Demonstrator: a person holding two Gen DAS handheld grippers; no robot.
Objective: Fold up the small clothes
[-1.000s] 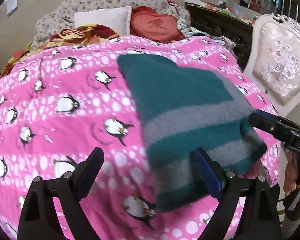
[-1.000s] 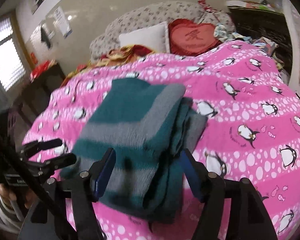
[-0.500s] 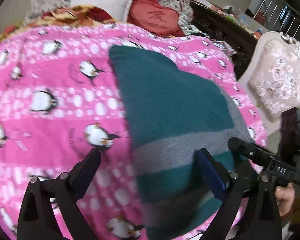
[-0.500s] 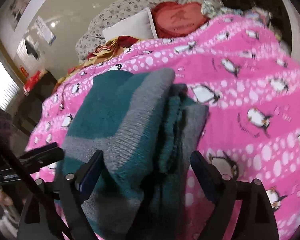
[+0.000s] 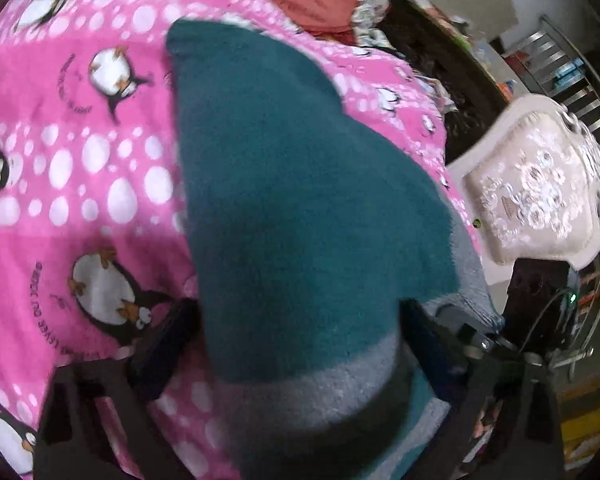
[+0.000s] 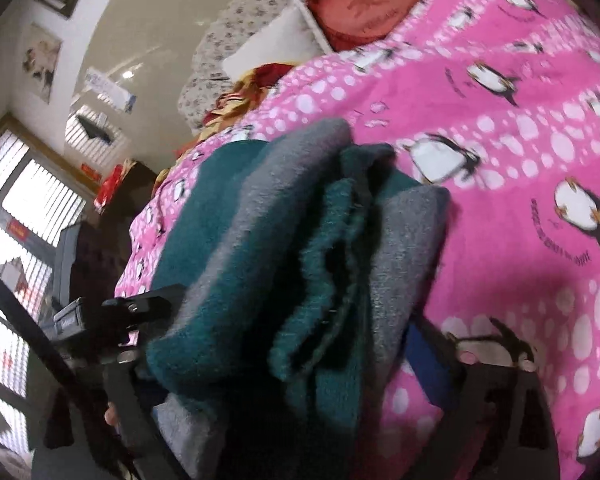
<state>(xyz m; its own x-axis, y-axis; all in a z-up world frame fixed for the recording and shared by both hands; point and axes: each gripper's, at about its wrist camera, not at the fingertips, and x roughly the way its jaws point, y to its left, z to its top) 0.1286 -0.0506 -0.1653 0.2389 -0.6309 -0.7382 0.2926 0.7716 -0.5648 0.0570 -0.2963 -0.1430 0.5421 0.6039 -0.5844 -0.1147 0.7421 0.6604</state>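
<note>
A folded teal and grey striped sweater (image 5: 300, 200) lies as a thick bundle on the pink penguin blanket (image 5: 80, 152). My left gripper (image 5: 296, 320) straddles its near end. Its jaws are closing, and both fingers touch the sides of the bundle. Seen from the right wrist, the sweater (image 6: 300, 240) shows its stacked folds. My right gripper (image 6: 292, 344) is closing around that end; the cloth covers its left finger and its blue right pad (image 6: 420, 344) lies against the grey fold. Each gripper shows in the other's view, the right one (image 5: 484, 340) and the left one (image 6: 120, 312).
A red heart cushion (image 6: 364, 4) and a white pillow (image 6: 276, 44) lie at the head of the bed. A cream upholstered chair (image 5: 540, 188) stands by the bed's right side, with a dark cabinet (image 5: 440, 64) behind it. Bright windows (image 6: 28, 208) fill the left.
Both grippers have dropped and pushed forward onto the sweater. It now fills the gap between each pair of fingers, where before it lay ahead of them. Both views have tilted.
</note>
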